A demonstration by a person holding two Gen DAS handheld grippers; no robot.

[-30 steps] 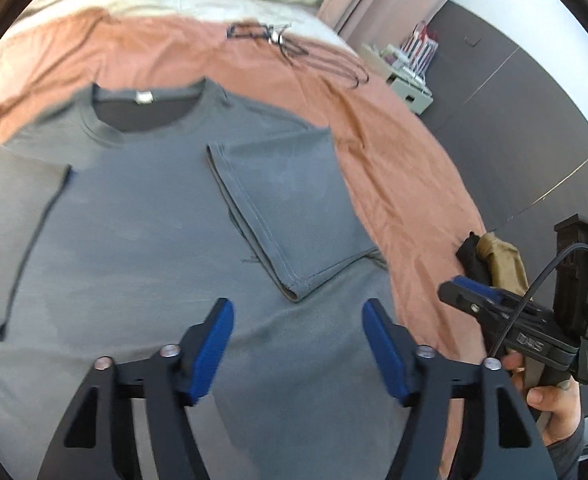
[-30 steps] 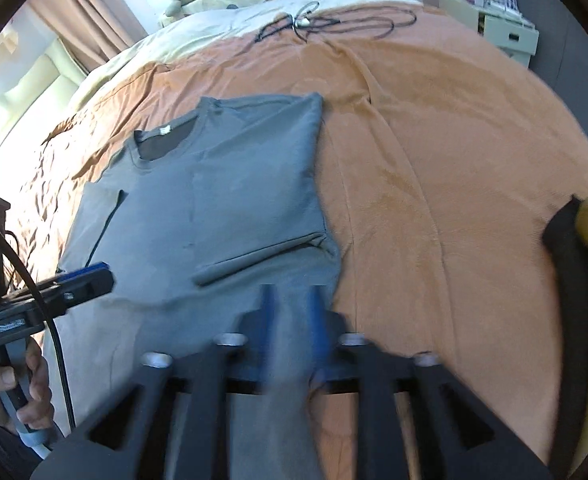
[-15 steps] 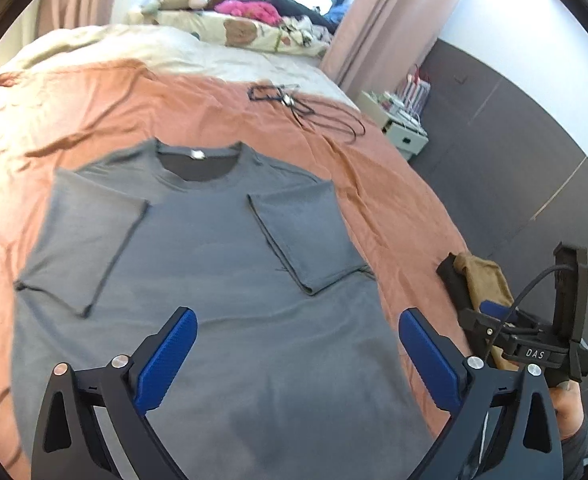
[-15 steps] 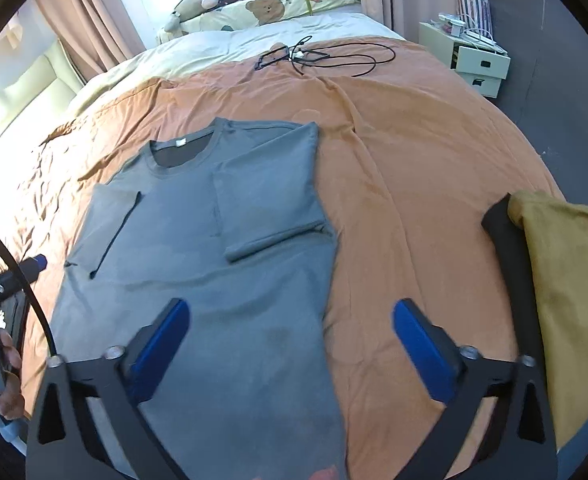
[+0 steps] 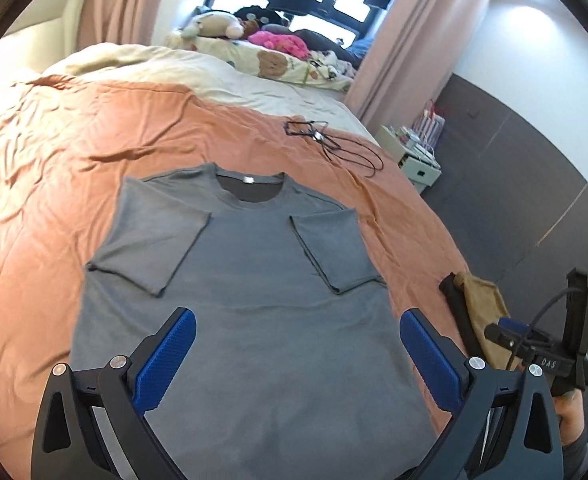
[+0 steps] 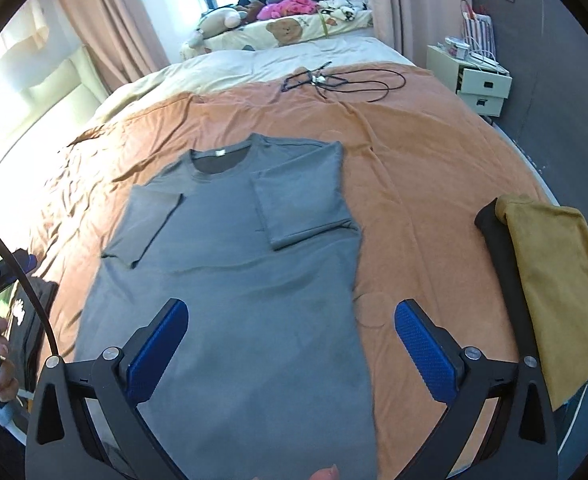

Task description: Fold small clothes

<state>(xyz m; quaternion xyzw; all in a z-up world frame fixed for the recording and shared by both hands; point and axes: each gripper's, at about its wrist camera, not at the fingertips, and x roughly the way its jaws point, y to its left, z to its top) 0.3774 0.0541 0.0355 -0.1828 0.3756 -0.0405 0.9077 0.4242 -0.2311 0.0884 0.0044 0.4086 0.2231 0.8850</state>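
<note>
The grey T-shirt (image 5: 254, 320) is spread flat on the orange bedspread (image 6: 414, 184), sleeves folded in. Both the left gripper (image 5: 294, 356) and right gripper (image 6: 290, 344) are held wide open (nothing gripped). If only one layer is pinched, the folded sleeves could be dragged loose.

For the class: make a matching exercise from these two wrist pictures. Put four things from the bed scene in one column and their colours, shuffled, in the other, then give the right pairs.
Things:
1. T-shirt spread flat
2. Bedspread under it
3. Folded cloth at the bed's right edge
4. Cable beyond the collar

Colours:
A. Black
B. Grey
C. Mustard yellow
D. Orange-brown

Pairs: 1-B, 2-D, 3-C, 4-A
</note>
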